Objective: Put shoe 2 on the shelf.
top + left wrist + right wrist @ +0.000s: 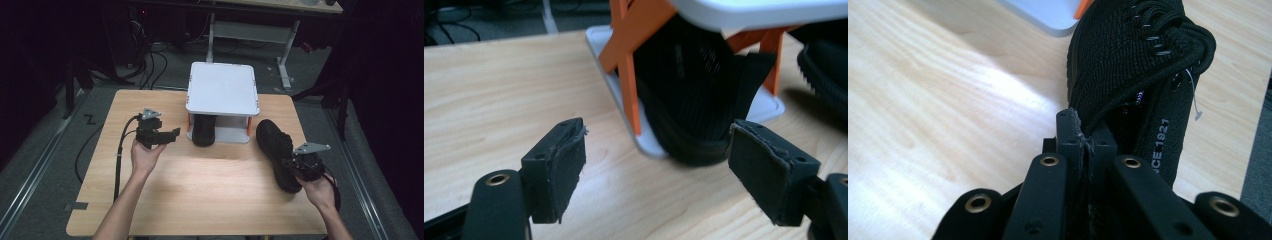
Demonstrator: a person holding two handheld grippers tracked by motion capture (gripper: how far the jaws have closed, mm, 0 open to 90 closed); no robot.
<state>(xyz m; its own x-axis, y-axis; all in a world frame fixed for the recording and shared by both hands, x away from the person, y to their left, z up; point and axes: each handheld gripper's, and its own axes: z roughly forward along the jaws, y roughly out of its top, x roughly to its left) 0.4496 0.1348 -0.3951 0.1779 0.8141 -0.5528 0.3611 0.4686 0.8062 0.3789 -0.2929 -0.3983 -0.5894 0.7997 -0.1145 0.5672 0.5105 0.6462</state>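
- The right gripper (1088,137) is seen at the bottom centre of its own view with its jaws pinched together on the collar edge of a black shoe (1138,65).
- In the high view that gripper (302,165) is placed at the lower right, and the held shoe (275,150) stretches up from it toward the rack.
- The left gripper (656,165) is held wide open, with nothing between its pads (561,165).
- In the high view it (167,135) is found left of centre, just beside the rack.
- A second shoe (204,129) is tucked under the white shelf of the rack (222,89), at the upper centre of the table (200,190).
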